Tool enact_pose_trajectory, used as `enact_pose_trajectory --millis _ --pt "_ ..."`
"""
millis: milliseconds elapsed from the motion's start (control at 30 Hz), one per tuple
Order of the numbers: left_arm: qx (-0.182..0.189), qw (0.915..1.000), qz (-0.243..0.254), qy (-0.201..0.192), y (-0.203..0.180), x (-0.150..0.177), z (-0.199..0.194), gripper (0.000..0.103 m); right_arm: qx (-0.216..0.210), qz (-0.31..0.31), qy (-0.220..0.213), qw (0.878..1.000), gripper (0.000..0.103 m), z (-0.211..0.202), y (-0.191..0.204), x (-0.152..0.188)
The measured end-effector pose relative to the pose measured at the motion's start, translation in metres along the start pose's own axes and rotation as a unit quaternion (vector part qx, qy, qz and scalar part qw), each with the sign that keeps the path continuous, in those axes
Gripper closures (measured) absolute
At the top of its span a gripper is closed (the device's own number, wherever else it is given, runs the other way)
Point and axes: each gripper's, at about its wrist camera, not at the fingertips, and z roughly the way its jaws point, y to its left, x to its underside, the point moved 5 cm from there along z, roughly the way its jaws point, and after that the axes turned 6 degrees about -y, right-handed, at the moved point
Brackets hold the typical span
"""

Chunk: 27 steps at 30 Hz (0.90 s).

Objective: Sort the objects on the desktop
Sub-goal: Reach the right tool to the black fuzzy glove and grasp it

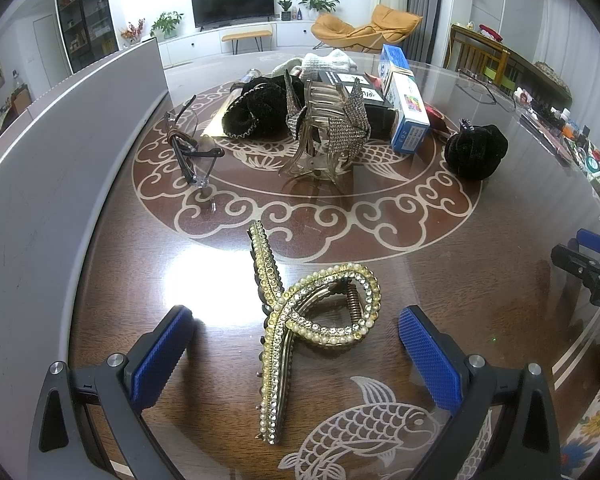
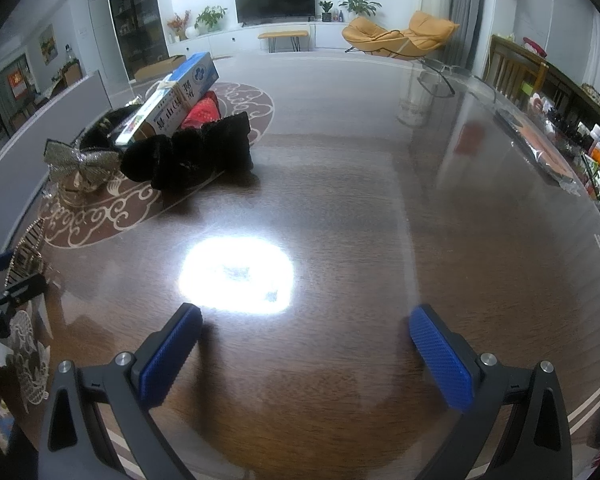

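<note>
Left wrist view: left gripper point(image 1: 296, 344) stood wide open astride the gold pearl hair claw point(image 1: 300, 320), nothing gripped.

The clip lay on the glass-topped table point(image 1: 480, 280) between the blue pads point(image 1: 162, 356), touching neither, with its looped side toward the right pad. Judged risk: closing on the curved, beaded shell could let it twist or squirt out across the slick glass, and a low approach could scrape the fingertips on the top. Further back, a rhinestone hair claw point(image 1: 324, 132), glasses point(image 1: 192, 148), a black scrunchie point(image 1: 476, 150) and a blue carton point(image 1: 404, 108) sat crowded together (a careless sweep could scatter them). The right gripper point(image 2: 304, 356) was likewise wide open and empty over bare table. No sorting container could be identified in either view; the grey panel point(image 1: 60, 160) at left showed no contents.
</note>
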Motion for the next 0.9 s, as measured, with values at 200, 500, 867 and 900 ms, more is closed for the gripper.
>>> enact_pose_trajectory --millis 200,500,867,900 --pt "0.000 1.0000 0.000 0.000 0.000 0.000 0.000 0.000 -0.071 0.064 0.001 0.995 0.000 0.007 0.016 -0.031" --pt "0.000 1.0000 0.000 -0.001 0.000 0.000 -0.001 0.000 -0.067 0.074 0.022 0.995 0.000 0.071 0.079 -0.113" --pt "0.000 1.0000 0.000 -0.002 0.000 -0.004 0.000 0.000 -0.070 -0.074 0.004 0.995 0.045 0.069 0.099 -0.065" --pt "0.000 1.0000 0.000 -0.002 0.000 -0.004 0.000 0.000 -0.075 -0.086 0.003 0.993 0.047 0.065 0.098 -0.058"
